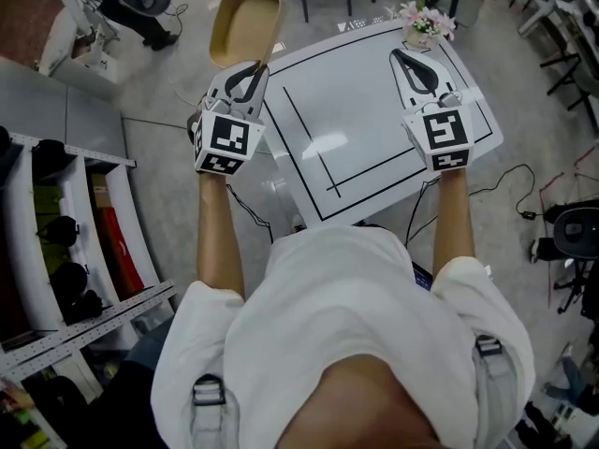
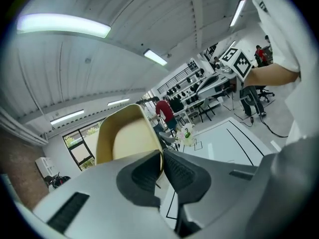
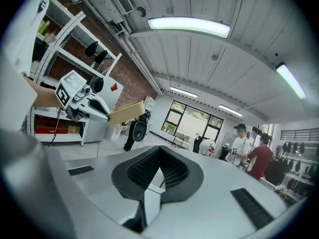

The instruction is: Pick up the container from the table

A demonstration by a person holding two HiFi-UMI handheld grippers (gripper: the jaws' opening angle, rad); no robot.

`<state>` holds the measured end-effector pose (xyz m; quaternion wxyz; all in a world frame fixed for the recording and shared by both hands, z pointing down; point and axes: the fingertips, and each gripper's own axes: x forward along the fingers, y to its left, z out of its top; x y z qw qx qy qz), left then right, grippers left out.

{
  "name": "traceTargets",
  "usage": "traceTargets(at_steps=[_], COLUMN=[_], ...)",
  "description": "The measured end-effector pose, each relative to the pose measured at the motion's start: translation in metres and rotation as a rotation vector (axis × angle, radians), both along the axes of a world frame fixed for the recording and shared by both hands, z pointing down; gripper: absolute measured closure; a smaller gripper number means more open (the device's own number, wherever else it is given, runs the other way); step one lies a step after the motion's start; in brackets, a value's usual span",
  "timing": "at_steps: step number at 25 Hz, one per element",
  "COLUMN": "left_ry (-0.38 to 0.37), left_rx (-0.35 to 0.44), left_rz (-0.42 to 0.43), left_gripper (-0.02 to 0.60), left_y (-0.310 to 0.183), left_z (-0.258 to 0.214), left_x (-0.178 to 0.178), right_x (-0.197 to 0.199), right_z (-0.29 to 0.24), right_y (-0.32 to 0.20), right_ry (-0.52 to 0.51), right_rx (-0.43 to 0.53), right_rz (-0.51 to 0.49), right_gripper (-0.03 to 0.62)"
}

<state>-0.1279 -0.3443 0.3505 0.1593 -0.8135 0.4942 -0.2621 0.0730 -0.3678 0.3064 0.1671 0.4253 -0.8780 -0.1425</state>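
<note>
Container (image 1: pixel 245 23) is up, clear of the table (image 1: pixel 374 148), rim pinched in the left gripper (image 1: pixel 257 67); right gripper (image 1: pixel 407 62) pressed together, empty. Pickup looks done.

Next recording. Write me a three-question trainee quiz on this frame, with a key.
1. True or false: the container is held up, clear of the table.
2. Fill in: the right gripper has its jaws ____, with nothing between them.
3. What grips the container's rim?
A) left gripper
B) right gripper
C) both grippers

Key: 1 true; 2 shut; 3 A.
</note>
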Motion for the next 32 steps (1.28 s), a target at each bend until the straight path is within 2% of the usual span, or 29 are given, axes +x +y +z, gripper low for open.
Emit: traceTargets(at_steps=[4, 9, 18, 22, 32], left_ry=[0.081, 0.105, 0.109, 0.093, 0.105], left_rx=[0.054, 0.067, 0.055, 0.054, 0.052], left_rz=[0.017, 0.026, 0.022, 0.017, 0.007], left_gripper=[0.548, 0.547, 0.546, 0.546, 0.546], left_y=[0.011, 0.014, 0.011, 0.012, 0.009], left_z=[-0.029, -0.035, -0.027, -0.026, -0.022], left_x=[0.006, 0.012, 0.012, 0.011, 0.007], right_x=[-0.002, -0.001, -0.001, -0.002, -0.005], right_z=[-0.025, -0.033, -0.014, -0.013, -0.007], right_y=[0.009, 0.009, 0.008, 0.009, 0.006], right_ry=[-0.036, -0.048, -0.007, -0.005, -0.005], right_rx=[0.043, 0.057, 0.03, 0.026, 0.02], right_rz=[-0.014, -0.003, 0.008, 0.004, -0.001], right_gripper=[0.579, 0.58, 0.582, 0.582, 0.582])
